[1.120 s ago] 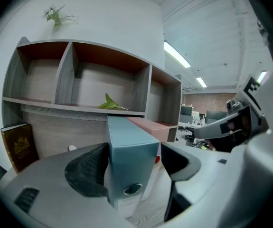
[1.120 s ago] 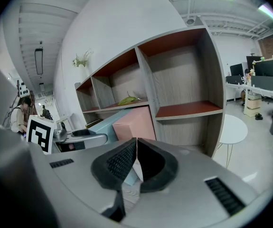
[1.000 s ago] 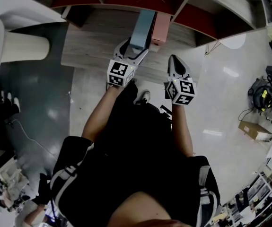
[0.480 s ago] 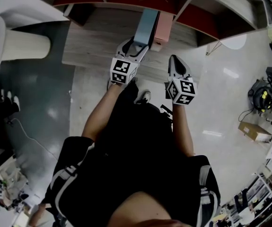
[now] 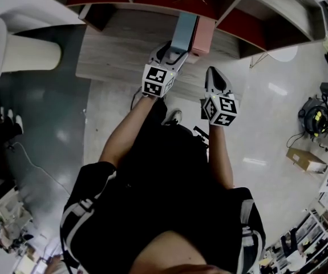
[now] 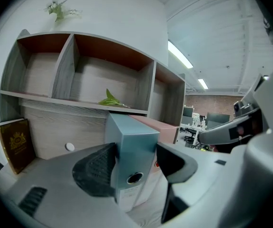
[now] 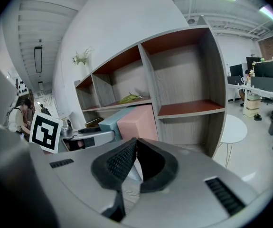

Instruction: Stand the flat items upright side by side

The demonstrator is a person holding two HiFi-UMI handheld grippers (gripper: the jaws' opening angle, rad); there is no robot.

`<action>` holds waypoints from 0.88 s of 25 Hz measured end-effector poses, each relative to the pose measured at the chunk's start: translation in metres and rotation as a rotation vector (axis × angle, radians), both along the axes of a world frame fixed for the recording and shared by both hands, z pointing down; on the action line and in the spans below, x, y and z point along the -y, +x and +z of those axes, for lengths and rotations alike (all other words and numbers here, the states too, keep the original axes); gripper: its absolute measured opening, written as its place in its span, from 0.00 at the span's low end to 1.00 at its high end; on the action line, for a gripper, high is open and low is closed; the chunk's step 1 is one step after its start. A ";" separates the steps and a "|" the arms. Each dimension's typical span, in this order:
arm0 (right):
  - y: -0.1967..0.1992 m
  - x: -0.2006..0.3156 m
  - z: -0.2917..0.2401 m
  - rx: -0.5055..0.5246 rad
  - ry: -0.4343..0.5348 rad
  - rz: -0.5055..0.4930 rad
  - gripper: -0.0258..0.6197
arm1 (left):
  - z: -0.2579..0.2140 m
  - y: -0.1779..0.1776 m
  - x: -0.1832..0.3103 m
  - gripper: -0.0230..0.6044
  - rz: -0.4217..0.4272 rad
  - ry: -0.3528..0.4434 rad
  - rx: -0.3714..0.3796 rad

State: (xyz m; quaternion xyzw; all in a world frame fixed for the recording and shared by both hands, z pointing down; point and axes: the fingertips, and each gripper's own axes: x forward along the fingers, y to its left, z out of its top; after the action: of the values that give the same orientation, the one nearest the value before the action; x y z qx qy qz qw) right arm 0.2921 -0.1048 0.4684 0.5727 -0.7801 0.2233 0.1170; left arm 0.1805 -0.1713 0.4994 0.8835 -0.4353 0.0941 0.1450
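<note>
Since the earlier head-view frame, the left hand-held gripper (image 5: 172, 53) has carried the teal box (image 5: 184, 28) forward and to the person's right, deeper onto the wood-grain desk (image 5: 118, 50) and toward the shelf unit (image 6: 103, 75), while the right hand-held gripper (image 5: 214, 79) has barely shifted. The left gripper view shows the jaws clamped across the teal box's narrow width at its near end, ribbed pads against both broad faces. The box stands upright on a thin edge, with the pink box (image 5: 203, 34) just beside it on the right, also upright; the two look flush or very nearly so, though I cannot tell whether they touch. The right hand-held gripper hangs nearer the person, jaws pressed together with nothing between them. A brown book (image 6: 15, 144) stands against the back panel, well to the left. The teal box looks like stiff, smooth-coated card, probably light for its size, so it should hold its shape under a squeeze but could slide on the pads or topple sideways on its thin base. Holding it low across the thin dimension, as now, seems the safest grip; I would let go only once it rests square beside the pink box.
</note>
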 end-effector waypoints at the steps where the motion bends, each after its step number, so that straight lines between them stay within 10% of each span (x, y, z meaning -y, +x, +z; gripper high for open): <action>1: 0.000 0.001 0.001 -0.001 -0.002 0.002 0.09 | -0.001 0.001 0.002 0.48 0.005 0.001 -0.005; 22: -0.001 0.003 -0.002 -0.011 0.003 0.012 0.09 | -0.008 -0.002 0.002 0.49 0.031 0.005 -0.027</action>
State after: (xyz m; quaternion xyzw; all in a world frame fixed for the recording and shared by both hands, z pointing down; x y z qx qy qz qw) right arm 0.2907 -0.1081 0.4665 0.5786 -0.7765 0.2194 0.1191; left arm 0.1784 -0.1735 0.4919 0.8918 -0.4197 0.0833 0.1470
